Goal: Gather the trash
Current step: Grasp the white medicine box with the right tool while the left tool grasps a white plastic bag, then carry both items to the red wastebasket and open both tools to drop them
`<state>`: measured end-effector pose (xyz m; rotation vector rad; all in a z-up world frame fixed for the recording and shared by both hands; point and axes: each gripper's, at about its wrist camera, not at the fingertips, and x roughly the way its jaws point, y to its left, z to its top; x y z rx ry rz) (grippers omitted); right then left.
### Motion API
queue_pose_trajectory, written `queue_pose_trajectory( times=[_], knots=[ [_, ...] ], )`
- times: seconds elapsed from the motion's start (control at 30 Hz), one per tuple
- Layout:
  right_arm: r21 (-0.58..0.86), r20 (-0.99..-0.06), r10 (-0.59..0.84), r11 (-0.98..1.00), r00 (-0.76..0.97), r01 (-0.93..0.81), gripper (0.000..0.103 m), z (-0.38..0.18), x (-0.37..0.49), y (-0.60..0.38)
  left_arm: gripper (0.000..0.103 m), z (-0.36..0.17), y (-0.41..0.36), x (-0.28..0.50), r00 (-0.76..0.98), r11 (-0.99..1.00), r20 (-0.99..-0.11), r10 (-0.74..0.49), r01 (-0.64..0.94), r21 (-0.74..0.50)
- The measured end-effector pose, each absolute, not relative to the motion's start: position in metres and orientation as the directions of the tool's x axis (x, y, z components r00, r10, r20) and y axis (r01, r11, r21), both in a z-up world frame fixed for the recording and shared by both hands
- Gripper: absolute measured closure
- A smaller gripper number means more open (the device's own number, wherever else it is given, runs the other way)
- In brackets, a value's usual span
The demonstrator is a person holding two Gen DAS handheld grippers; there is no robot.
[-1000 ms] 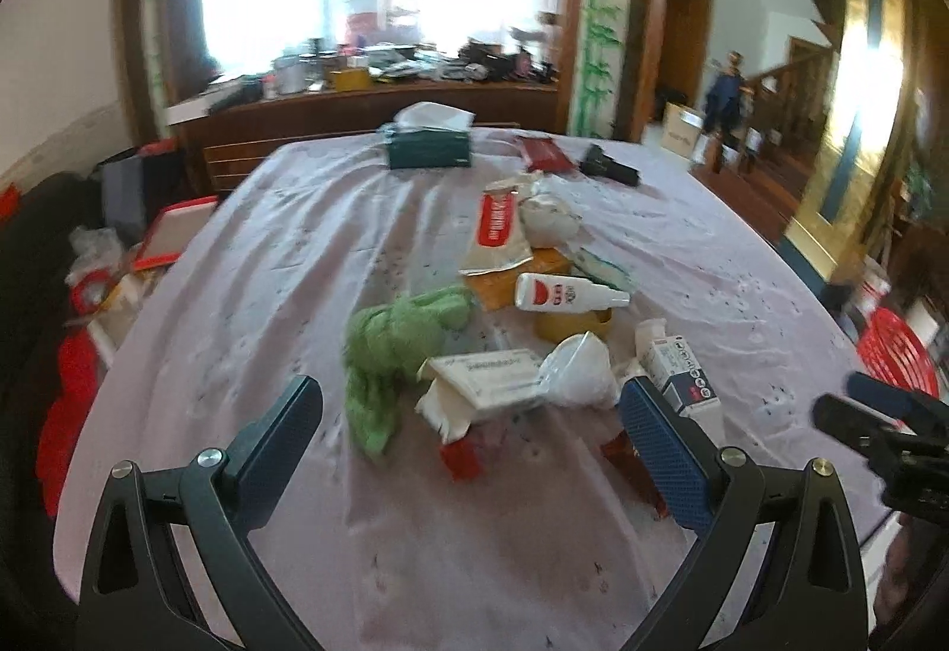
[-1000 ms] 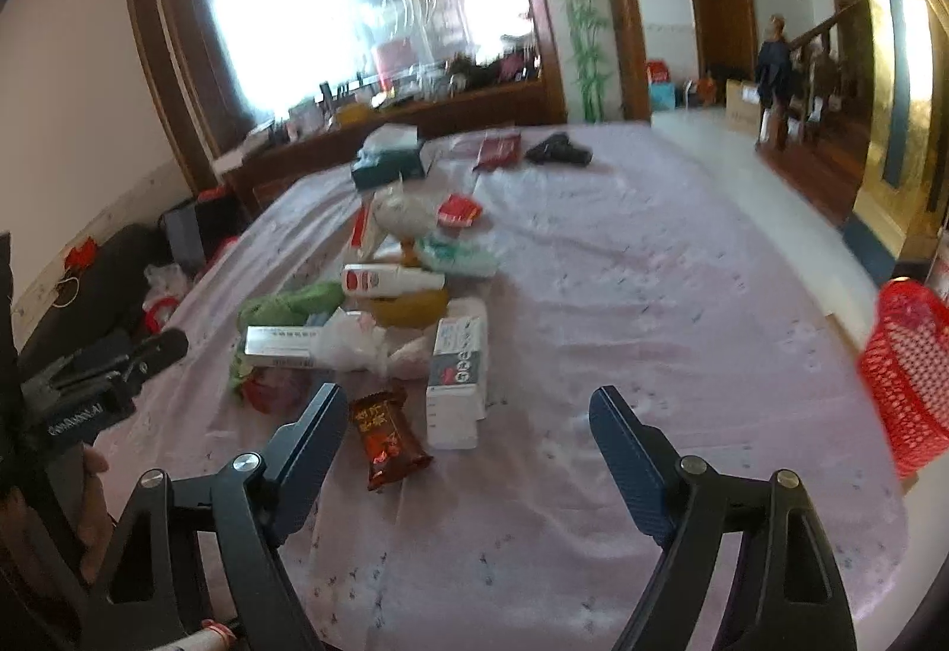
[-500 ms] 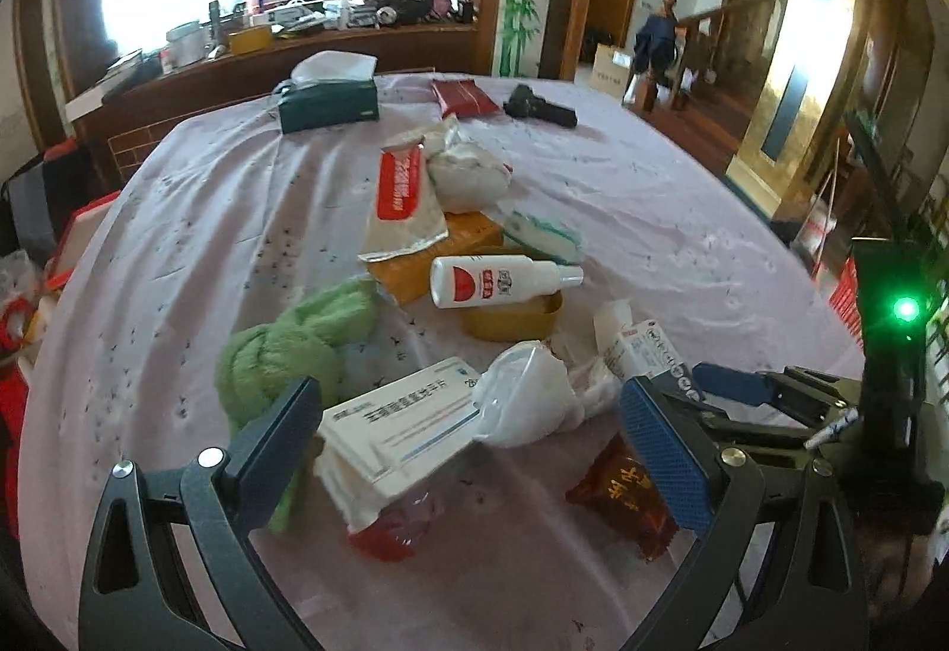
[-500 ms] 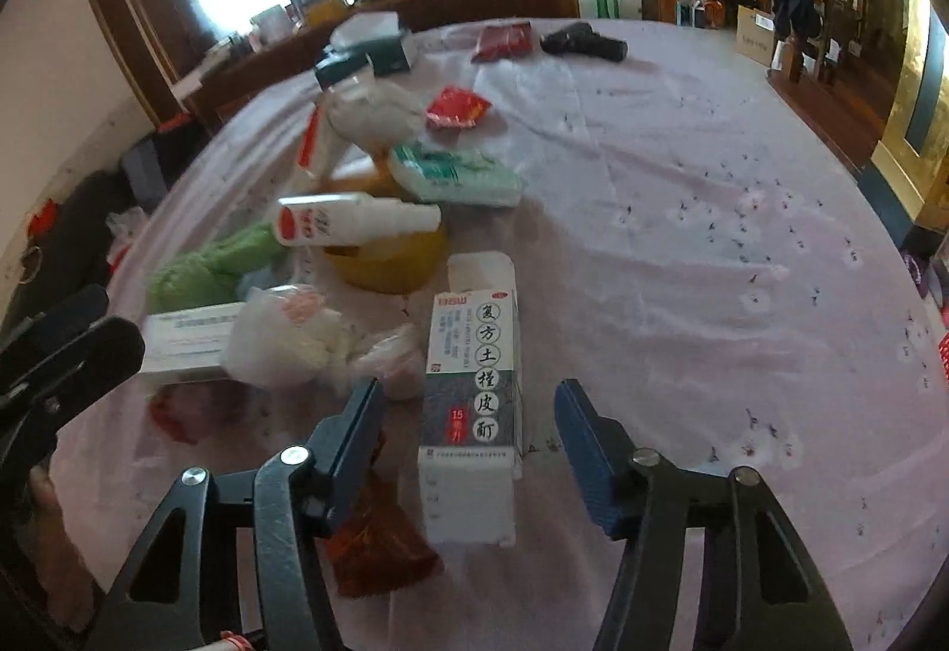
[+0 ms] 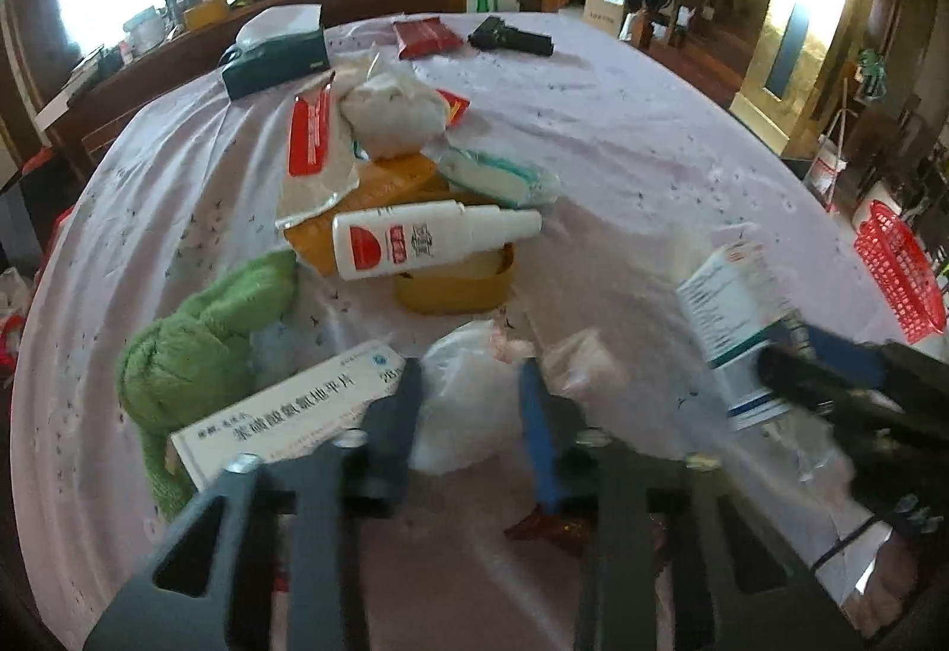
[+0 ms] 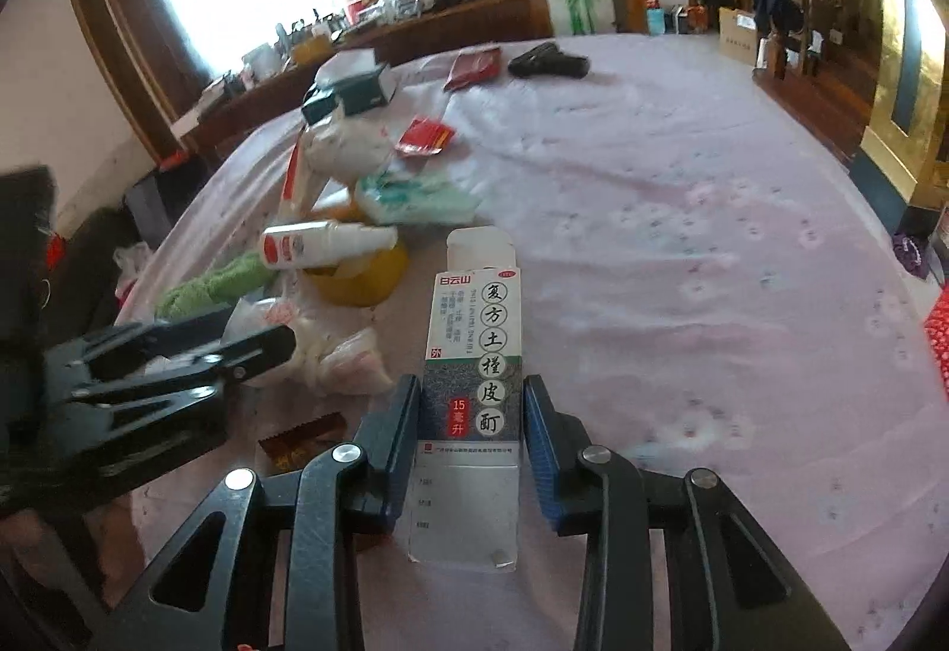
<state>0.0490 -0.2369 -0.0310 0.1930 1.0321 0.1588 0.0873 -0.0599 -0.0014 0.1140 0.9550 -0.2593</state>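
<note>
My right gripper [image 6: 471,431] is shut on a grey-and-white medicine carton [image 6: 474,372] and holds it above the tablecloth; the carton also shows at the right of the left wrist view [image 5: 732,318]. My left gripper [image 5: 471,413] is closed around a crumpled white plastic bag [image 5: 468,384] in the trash pile. Beside it lie a flat white medicine box [image 5: 284,413], a green cloth [image 5: 196,348], a white spray bottle [image 5: 427,235] on a yellow bowl [image 5: 457,289], and a brown snack wrapper [image 6: 299,437].
A red mesh basket [image 5: 898,271] stands off the table's right edge. Farther back lie a tissue box [image 5: 276,51], a red packet [image 5: 424,37], a black device [image 5: 510,37], a teal-and-white packet [image 5: 495,173] and a white bag [image 5: 391,111]. A wooden sideboard stands behind.
My right gripper closed on the medicine carton and lifted it. My left gripper moved down into the pile and closed around the white plastic bag.
</note>
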Motion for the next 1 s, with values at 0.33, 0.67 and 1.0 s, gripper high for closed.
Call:
queue_pose_trajectory(
  times=[0.33,0.67,1.0],
  knots=[
    [0.201,-0.78,0.176,0.979,0.601,-0.026,0.067,0.009,0.024,-0.265,0.084,0.036,-0.065,0.046,0.645,0.97,-0.736,-0.207,0.235,-0.067],
    [0.201,-0.714,0.133,0.979,0.687,0.019,0.067,0.049,-0.014,-0.306,0.084,0.104,-0.114,0.003,0.703,0.934,-0.625,-0.34,0.333,-0.133],
    [0.152,-0.67,-0.059,0.965,0.74,0.214,0.067,0.086,-0.072,-0.393,0.084,0.127,-0.224,-0.024,0.643,0.831,-0.581,-0.499,0.546,-0.109]
  ],
)
